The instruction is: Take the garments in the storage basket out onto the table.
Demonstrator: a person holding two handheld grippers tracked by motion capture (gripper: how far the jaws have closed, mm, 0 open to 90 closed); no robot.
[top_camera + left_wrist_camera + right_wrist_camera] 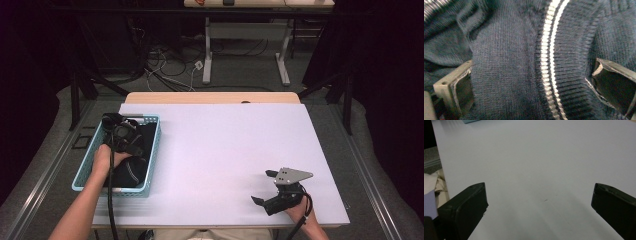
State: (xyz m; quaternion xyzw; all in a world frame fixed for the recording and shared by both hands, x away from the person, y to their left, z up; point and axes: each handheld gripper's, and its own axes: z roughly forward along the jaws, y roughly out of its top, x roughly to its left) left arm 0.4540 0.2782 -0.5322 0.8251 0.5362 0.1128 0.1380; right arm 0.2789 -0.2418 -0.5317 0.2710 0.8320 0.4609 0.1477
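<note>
A dark navy knit garment (136, 169) lies bunched in a light blue basket (156, 145) at the table's left side. My left gripper (122, 133) is down inside the basket on the garment. In the left gripper view a thick fold of the knit (506, 62), with a white ribbed stripe (549, 50) along it, fills the space between the jaws; my left gripper (532, 82) stands wide open around it. My right gripper (262, 186) rests open over bare table near the front right, nothing between its jaws (539, 200).
The white table top (225, 140) stretches between basket and right gripper. A corner of the blue basket (471, 121) shows at the top of the right gripper view. Beyond the table are a desk frame (207, 50), floor cables (165, 70) and dark curtains.
</note>
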